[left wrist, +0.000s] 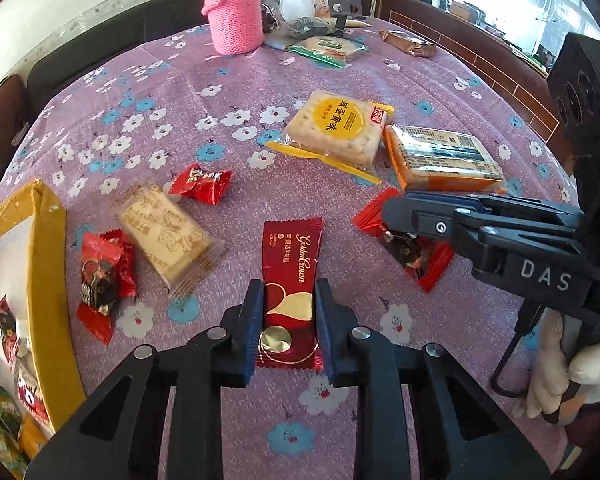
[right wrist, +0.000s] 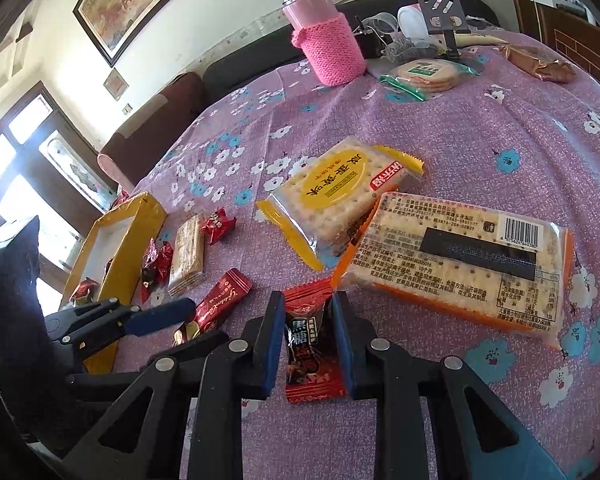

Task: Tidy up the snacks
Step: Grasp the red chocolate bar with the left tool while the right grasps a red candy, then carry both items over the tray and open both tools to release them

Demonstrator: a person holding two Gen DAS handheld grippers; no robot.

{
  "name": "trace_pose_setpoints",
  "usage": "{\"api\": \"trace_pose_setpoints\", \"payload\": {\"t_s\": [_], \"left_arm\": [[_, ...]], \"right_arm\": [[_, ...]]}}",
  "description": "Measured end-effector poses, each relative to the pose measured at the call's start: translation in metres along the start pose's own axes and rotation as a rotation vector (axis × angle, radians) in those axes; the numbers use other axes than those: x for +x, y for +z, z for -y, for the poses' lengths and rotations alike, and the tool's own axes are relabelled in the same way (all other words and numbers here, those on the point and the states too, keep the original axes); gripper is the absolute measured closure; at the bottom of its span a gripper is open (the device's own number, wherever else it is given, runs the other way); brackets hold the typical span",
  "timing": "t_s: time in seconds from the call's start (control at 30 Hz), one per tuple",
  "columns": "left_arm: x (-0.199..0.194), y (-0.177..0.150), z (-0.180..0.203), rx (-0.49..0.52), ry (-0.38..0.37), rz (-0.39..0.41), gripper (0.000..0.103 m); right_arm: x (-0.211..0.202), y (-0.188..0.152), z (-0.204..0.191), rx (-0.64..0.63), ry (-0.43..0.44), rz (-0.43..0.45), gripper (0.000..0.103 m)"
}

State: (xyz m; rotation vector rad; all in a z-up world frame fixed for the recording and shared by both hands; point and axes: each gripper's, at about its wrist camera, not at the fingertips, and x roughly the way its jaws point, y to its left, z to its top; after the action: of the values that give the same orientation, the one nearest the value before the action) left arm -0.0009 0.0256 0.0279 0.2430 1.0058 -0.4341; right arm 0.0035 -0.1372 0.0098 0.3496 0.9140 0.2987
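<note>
Left wrist: left claw [left wrist: 288, 312] pinching the dark-red foil Golden Crown candy bar [left wrist: 291, 276], flat on the purple floral-cloth table [left wrist: 204, 92]. Yellow cardboard box [left wrist: 46, 288] just left.

Right wrist: right claw [right wrist: 305, 328] pinching the red-black brown-sugar candy wrapper [right wrist: 306, 344], lying beside the orange-edged cracker pack [right wrist: 456, 264].

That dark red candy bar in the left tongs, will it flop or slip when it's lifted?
The candy bar probably stays fairly straight: its wrapper looks filled and flat. The glossy foil may be slippery, though the left tongs pinch both long sides. It looks small, so likely light.
</note>
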Motion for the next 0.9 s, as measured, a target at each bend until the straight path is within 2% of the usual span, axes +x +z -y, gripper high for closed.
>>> {"api": "trace_pose_setpoints", "payload": {"t_s": [0.1, 0.23, 0.33, 0.37, 0.43, 0.63, 0.73, 0.9], "left_arm": [[-0.011, -0.008, -0.004, -0.033, -0.006, 0.02, 0.081], [-0.036, -0.022, -0.017, -0.113, -0.034, 0.067, 0.081], [-0.064, -0.038, -0.028, -0.185, -0.052, 0.119, 0.081], [-0.072, -0.043, -0.031, -0.206, -0.057, 0.136, 0.081], [-0.085, -0.052, -0.036, -0.24, -0.062, 0.162, 0.081], [-0.112, -0.081, -0.066, -0.347, -0.065, 0.221, 0.081], [-0.119, -0.093, -0.078, -0.395, -0.067, 0.243, 0.081], [-0.133, -0.116, -0.102, -0.467, -0.057, 0.281, 0.081]], "right_arm": [[0.0, -0.001, -0.006, -0.032, 0.004, 0.002, 0.094], [-0.001, -0.002, -0.011, -0.056, 0.013, 0.006, 0.095], [-0.003, -0.001, -0.01, -0.048, 0.024, 0.008, 0.084], [-0.002, -0.002, -0.01, -0.049, 0.024, -0.004, 0.069], [0.001, -0.005, -0.015, -0.068, 0.025, -0.049, 0.059], [0.001, -0.024, -0.05, -0.226, -0.064, -0.079, 0.061], [0.004, -0.028, -0.061, -0.278, -0.148, -0.078, 0.078], [-0.004, -0.025, -0.063, -0.237, -0.13, -0.075, 0.079]]}}
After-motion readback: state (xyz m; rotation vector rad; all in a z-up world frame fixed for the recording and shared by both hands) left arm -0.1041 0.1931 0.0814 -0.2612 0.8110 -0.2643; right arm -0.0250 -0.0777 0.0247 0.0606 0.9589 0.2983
